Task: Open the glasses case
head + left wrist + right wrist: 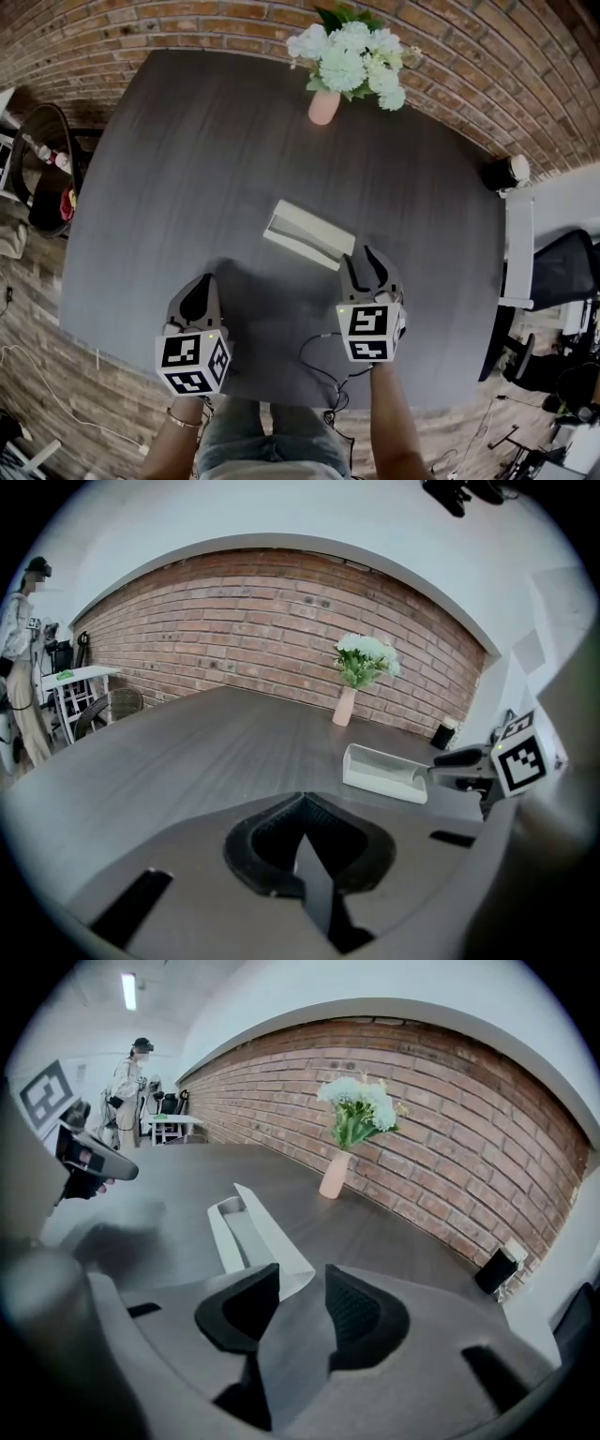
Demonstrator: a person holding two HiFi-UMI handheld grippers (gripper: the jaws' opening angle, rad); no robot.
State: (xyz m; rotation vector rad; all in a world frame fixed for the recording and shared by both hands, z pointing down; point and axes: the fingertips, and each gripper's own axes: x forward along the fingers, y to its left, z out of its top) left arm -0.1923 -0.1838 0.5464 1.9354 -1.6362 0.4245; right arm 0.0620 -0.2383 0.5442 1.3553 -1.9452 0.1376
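Brick wall (450, 1129) at the back, dark grey table (187, 187) up front. The right gripper (302, 1283) has its fingers (246, 1302) spread with a clear gap. The near end of the glasses case (305, 234) pokes right up to that gap, closer to the left finger, but neither pad is pressing on it. From this side the case is a pale tray with a flap tilted up along one edge, so it looks at least partly open. It lies flat on the table, running away from those fingertips.

The left gripper (304, 799) has its fingers (272, 841) pressed together with nothing between them. For it, the case is ahead and off to the right, well apart. Beyond the case, at the far edge, there's a pink vase (324, 105) with white flowers (352, 52).
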